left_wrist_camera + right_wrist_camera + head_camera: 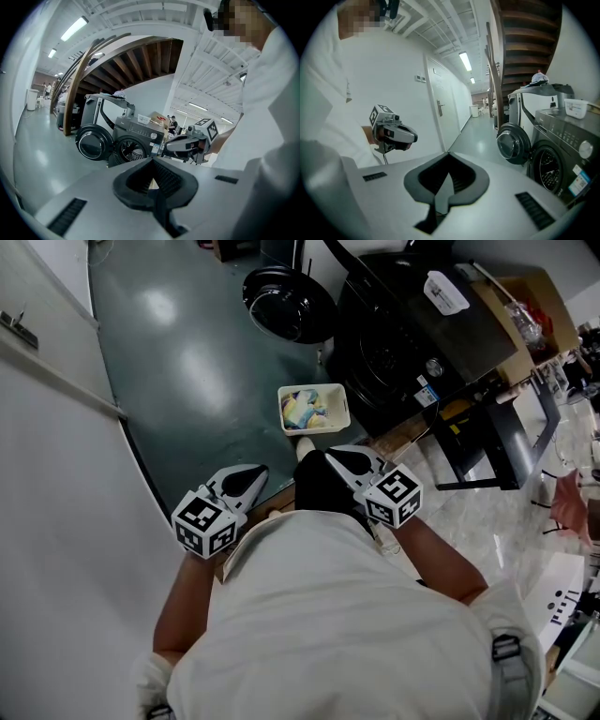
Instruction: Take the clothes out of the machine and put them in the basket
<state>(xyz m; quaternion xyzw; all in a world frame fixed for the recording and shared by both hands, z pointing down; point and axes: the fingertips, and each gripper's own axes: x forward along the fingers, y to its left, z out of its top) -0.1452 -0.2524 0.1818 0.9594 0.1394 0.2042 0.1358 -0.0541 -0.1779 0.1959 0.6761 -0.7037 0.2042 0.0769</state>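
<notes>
Left claw (261, 471) and right claw (335, 457) hover closed, empty, near basket (313, 387).

My fingers (506, 192) are matt grey plastic, their pads (415, 180) ribbed black (rubbery, I'd say); the floor (187, 381) is glossy, the machine (394, 343) sleek, the basket (345, 409) smooth white plastic.

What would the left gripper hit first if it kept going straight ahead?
Probably the washing machine, straight beyond the left gripper's shut jaws. Depth is unclear, so the basket on the floor might come first.
</notes>
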